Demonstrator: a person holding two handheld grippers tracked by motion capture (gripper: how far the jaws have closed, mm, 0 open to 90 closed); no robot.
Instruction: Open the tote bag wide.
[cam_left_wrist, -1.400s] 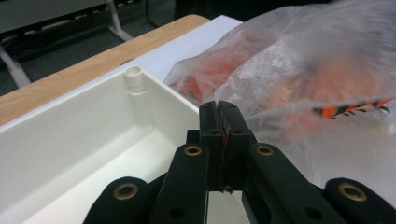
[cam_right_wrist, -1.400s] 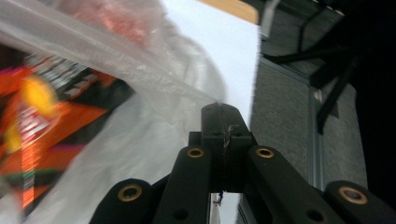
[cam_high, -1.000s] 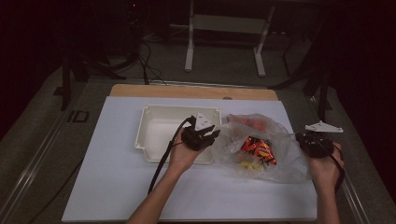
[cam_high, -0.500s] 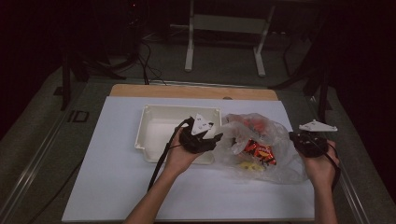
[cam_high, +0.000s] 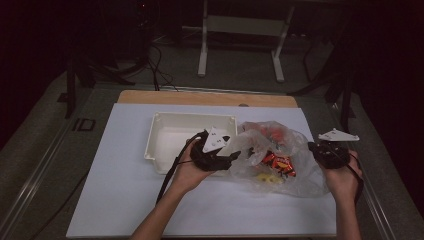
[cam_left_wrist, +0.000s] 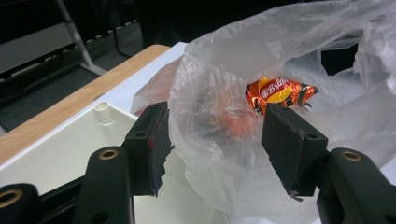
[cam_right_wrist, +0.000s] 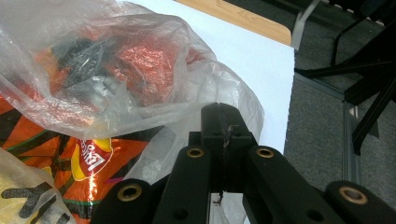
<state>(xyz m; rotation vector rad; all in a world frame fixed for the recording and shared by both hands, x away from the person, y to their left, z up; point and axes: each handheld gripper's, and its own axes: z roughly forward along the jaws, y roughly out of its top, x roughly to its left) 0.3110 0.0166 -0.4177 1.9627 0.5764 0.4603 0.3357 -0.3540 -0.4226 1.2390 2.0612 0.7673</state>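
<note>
White table (cam_high: 125, 200), bag (cam_high: 300, 170), left tool (cam_left_wrist: 215, 140) open

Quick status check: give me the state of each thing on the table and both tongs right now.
Left tongs: jaws apart, just been opening, bag film between them, not pinched.
Right tongs: shut on the plastic bag's edge.
Plastic bag: clear, crumpled, lying on the white mat, snacks inside.
Orange snack packet: sealed, inside the bag.
White tray: upright; I see nothing in it.
White mat: flat on the table.
</note>
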